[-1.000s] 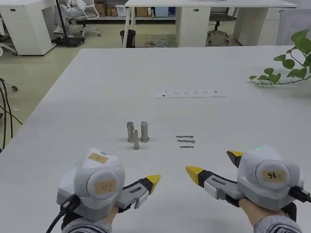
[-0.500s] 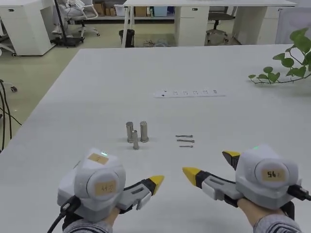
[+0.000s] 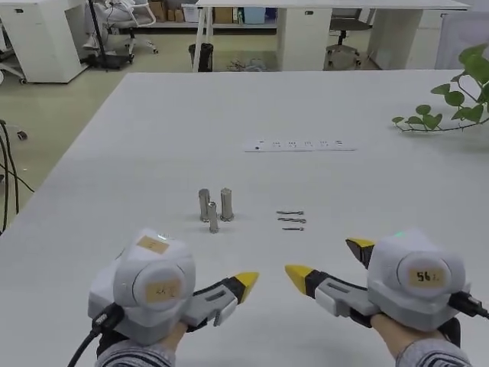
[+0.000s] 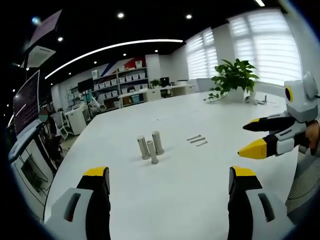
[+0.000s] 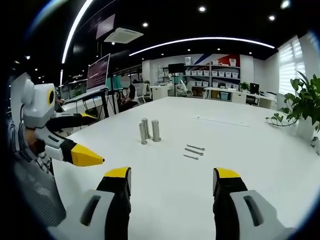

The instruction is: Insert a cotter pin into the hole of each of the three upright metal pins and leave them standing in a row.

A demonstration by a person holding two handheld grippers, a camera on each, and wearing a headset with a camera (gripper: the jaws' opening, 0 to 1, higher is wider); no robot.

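Left gripper (image 3: 237,294) and right gripper (image 3: 326,260), both wide and empty, have edged together; metal pins (image 3: 214,208) and cotter pins (image 3: 290,221) untouched, insertion unstarted.

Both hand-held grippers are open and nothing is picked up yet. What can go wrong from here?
1. The three metal pins stand upright in a tight cluster, not a row. Closing the left hand-held gripper on one may tip its neighbours.
2. The three cotter pins are thin, lie flat on the table and sit close together. The right hand-held gripper, with its jaws wide open, may slip off one or drag several.
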